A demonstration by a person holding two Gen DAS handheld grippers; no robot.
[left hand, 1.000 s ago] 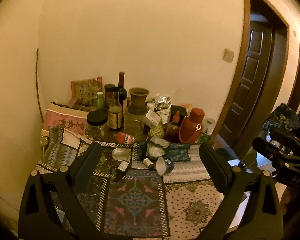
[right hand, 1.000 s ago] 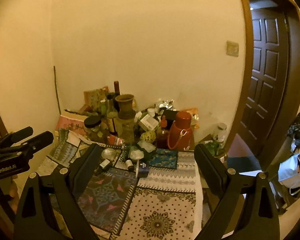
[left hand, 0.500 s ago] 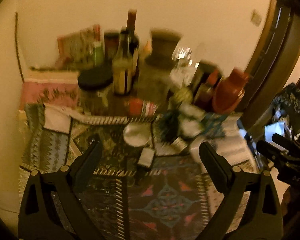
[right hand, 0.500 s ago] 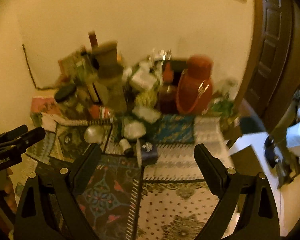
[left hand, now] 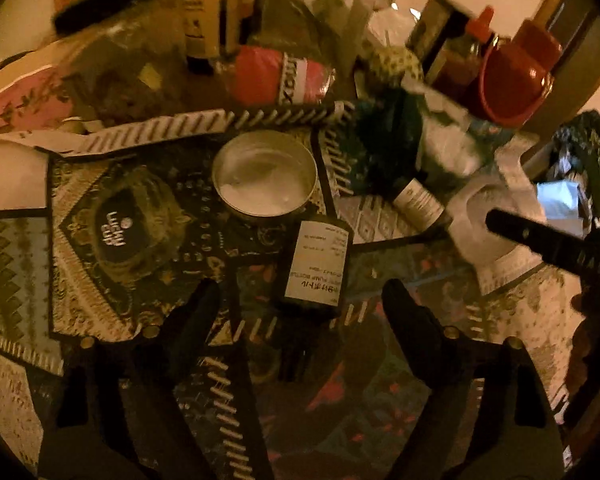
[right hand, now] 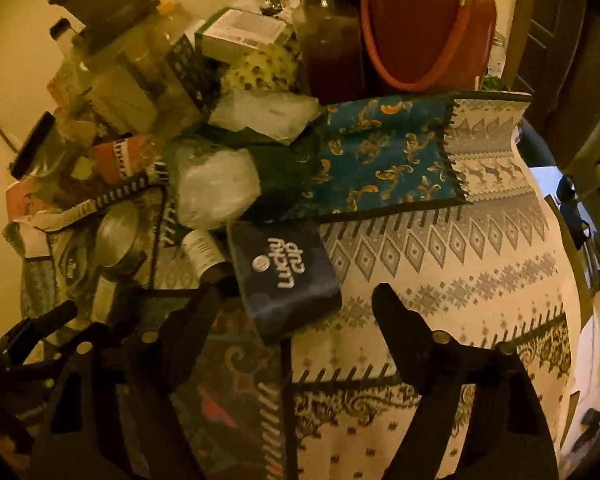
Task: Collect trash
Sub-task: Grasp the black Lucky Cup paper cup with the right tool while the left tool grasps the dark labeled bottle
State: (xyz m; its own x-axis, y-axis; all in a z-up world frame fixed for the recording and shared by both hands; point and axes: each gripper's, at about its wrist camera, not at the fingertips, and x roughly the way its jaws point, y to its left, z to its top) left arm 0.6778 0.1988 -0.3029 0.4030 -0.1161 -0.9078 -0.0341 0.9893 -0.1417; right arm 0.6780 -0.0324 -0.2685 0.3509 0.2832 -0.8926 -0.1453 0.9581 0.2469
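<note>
I tip my left hand-held gripper [left hand: 300, 300] steeply over the dark labelled pump bottle [left hand: 315, 264] lying on the patterned bench [left hand: 380, 408] so its closing, still untouching jaws straddle it. My right hand-held gripper [right hand: 296, 308], likewise narrowing, brackets the navy flattened paper cup [right hand: 286, 278] beside it.

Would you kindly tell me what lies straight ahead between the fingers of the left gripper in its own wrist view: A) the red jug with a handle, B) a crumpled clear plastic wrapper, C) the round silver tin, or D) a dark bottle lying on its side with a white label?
D: the dark bottle lies on its side in line with the left gripper, whose fingers are closing but not yet touching it.
</note>
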